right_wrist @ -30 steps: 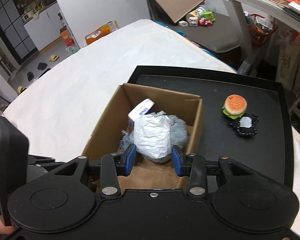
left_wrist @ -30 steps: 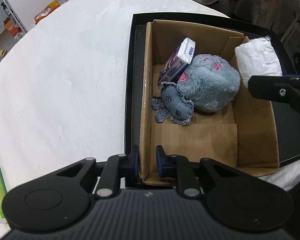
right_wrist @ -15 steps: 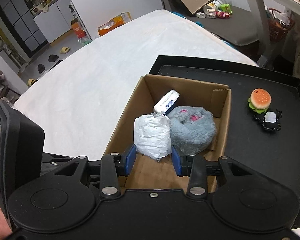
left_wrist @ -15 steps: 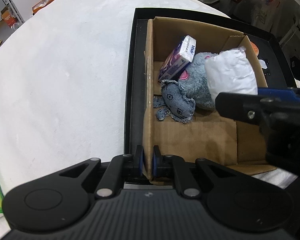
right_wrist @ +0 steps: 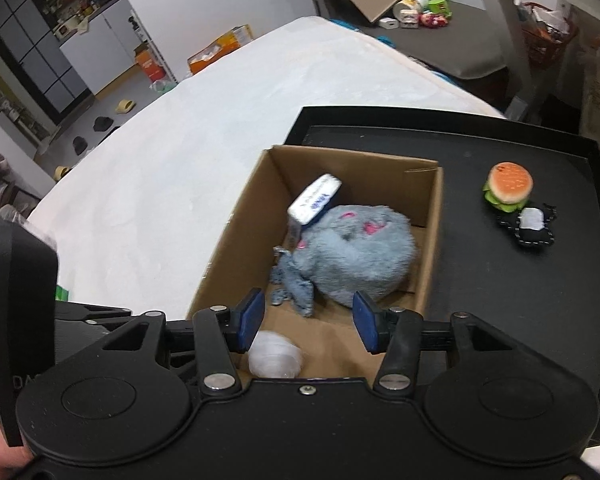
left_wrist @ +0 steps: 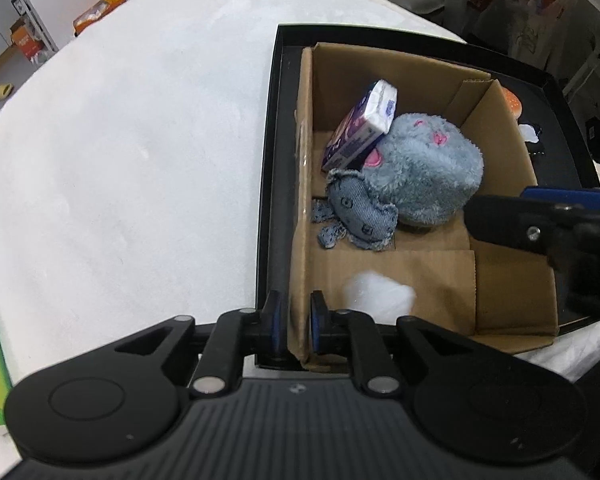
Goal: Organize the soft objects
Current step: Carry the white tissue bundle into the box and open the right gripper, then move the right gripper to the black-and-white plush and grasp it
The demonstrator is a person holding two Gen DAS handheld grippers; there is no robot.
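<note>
Closest to us, the left gripper (left_wrist: pixel 291 322) is pinched shut on the near corner of the cardboard box (left_wrist: pixel 512 324), one finger outside the wall and one inside. It holds the box steady.

The right gripper (right_wrist: pixel 309 318) hangs over the near end of the box with its fingers spread wide and nothing between them. Right under it, on the box floor, lies a blurry white soft bundle (right_wrist: pixel 275 355). It looks free of the fingers.

Next in the box is a small blue denim toy (left_wrist: pixel 358 210). It touches a big fluffy gray-blue plush (left_wrist: pixel 424 176). A tissue pack (left_wrist: pixel 360 126) leans on the plush, tilted up toward the far wall.

Farther away, outside the box on the black tray (right_wrist: pixel 380 128), sit a little burger toy (right_wrist: pixel 509 186) and a small black-and-white soft toy (right_wrist: pixel 534 226). They touch each other.

Those two are probably next. They lie ahead and to the right of the right gripper, past the box's right wall. The right gripper is nearer and free, so it likely should go. The burger is round. The black toy's long side slants away to the right.
</note>
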